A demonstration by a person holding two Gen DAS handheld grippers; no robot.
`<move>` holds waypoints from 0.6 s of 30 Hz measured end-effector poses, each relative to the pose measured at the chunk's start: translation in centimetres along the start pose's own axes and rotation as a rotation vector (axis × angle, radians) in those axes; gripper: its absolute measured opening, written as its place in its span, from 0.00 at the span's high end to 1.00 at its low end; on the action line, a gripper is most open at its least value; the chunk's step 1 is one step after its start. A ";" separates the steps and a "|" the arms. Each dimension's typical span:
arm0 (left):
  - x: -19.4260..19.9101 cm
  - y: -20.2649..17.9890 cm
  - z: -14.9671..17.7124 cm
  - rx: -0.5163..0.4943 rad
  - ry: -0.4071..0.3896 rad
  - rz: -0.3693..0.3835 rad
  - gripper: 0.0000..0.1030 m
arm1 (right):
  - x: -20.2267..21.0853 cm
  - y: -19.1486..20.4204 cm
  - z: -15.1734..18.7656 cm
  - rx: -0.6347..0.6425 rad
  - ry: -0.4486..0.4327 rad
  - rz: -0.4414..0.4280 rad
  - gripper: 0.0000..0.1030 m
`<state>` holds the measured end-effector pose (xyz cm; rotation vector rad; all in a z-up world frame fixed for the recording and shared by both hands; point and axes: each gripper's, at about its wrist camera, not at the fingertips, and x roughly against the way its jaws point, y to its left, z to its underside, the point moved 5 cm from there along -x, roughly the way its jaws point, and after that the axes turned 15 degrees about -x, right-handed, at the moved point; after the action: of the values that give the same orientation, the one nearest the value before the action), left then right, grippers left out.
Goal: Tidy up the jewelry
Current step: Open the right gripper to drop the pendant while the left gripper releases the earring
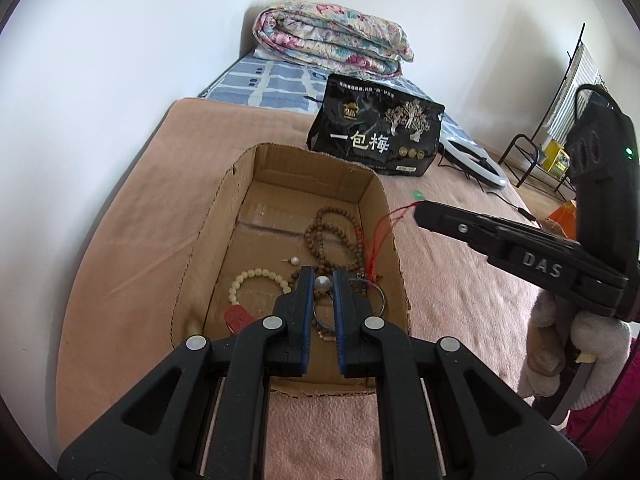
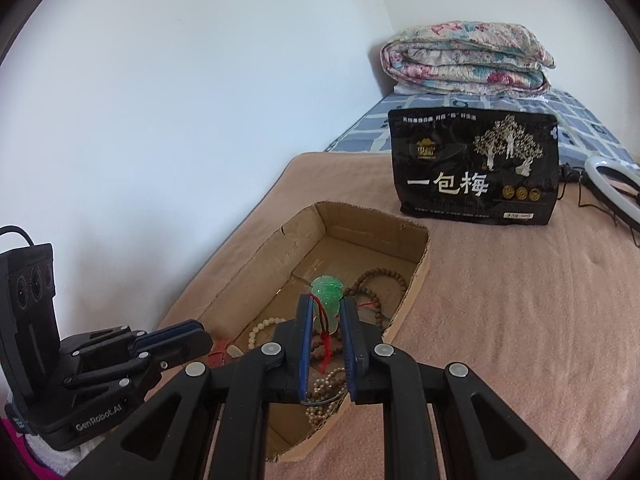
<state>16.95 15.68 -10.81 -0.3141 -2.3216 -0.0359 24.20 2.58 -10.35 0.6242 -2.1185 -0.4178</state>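
A shallow cardboard box (image 1: 224,216) (image 2: 360,220) lies on the pink blanket and holds jewelry: brown bead strands (image 1: 336,236) (image 2: 384,276), a cream bead bracelet (image 1: 256,280) (image 2: 262,328), a metal bangle (image 1: 380,300) and a small red piece (image 1: 238,318). My left gripper (image 1: 322,280) hangs over the box, shut on a white pearl bead (image 1: 322,283). My right gripper (image 2: 326,304) is above the box's right side, shut on a green jade pendant (image 2: 328,294) with a red cord (image 2: 326,340). The cord (image 1: 390,220) dangles over the box wall.
A black snack bag (image 1: 380,132) (image 2: 476,168) stands behind the box. A folded floral quilt (image 1: 332,36) (image 2: 464,60) lies at the bed's far end. A ring light (image 1: 476,160) (image 2: 612,184) lies to the right. A wall runs along the left. A metal rack (image 1: 560,120) stands far right.
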 end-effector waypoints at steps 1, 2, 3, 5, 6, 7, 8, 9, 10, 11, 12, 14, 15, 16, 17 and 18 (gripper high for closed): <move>-0.1 -0.1 0.1 -0.001 0.004 0.004 0.93 | -0.2 -0.1 0.1 -0.002 0.004 0.001 0.88; -0.1 -0.2 0.1 -0.002 0.006 0.004 0.93 | -0.4 -0.2 0.1 -0.005 0.009 0.001 0.88; -0.2 -0.3 0.1 -0.003 0.009 0.007 0.93 | -0.6 -0.2 0.2 -0.006 0.014 0.000 0.87; -0.3 -0.4 0.1 -0.002 0.012 0.006 0.93 | -0.8 -0.3 0.3 -0.007 0.024 0.002 0.85; -0.3 -0.4 0.1 -0.001 0.012 0.011 0.93 | -0.9 -0.3 0.3 -0.010 0.023 0.002 0.83; -0.4 -0.5 0.1 0.000 0.014 0.015 0.93 | -0.8 -0.3 0.3 -0.015 0.021 -0.001 0.75; -0.5 -0.5 0.1 0.000 0.018 0.014 0.93 | -0.8 -0.3 0.2 -0.017 0.020 -0.004 0.71; -0.6 -0.5 0.1 0.001 0.021 0.011 0.93 | -0.7 -0.3 0.2 -0.015 0.018 -0.001 0.70; -0.6 -0.5 0.1 0.003 0.022 0.008 0.93 | -0.6 -0.3 0.2 -0.014 0.016 0.001 0.70; -0.7 -0.5 0.1 0.006 0.022 0.009 0.93 | -0.5 -0.2 0.2 -0.012 0.012 0.003 0.70; -0.7 -0.4 0.1 0.009 0.024 0.009 0.93 | -0.4 -0.2 0.2 -0.013 0.010 0.005 0.70; -0.7 -0.4 0.1 0.013 0.026 0.006 0.92 | -0.1 -0.3 0.3 -0.013 0.005 0.013 0.66; -0.6 -0.4 0.1 0.015 0.026 0.006 0.92 | 0.0 -0.3 0.3 -0.012 0.005 0.015 0.65; -0.6 -0.5 0.1 0.017 0.025 0.005 0.92 | 0.1 -0.3 0.3 -0.012 0.003 0.018 0.62; -0.6 -0.4 0.0 0.017 0.024 0.004 0.92 | 0.3 -0.3 0.3 -0.012 0.000 0.019 0.61; -0.4 -0.5 0.0 0.019 0.018 0.001 0.92 | 0.4 -0.3 0.2 -0.012 -0.001 0.020 0.61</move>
<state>17.12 15.14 -11.01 -0.3041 -2.3027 -0.0167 23.88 2.09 -10.38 0.5952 -2.1204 -0.4192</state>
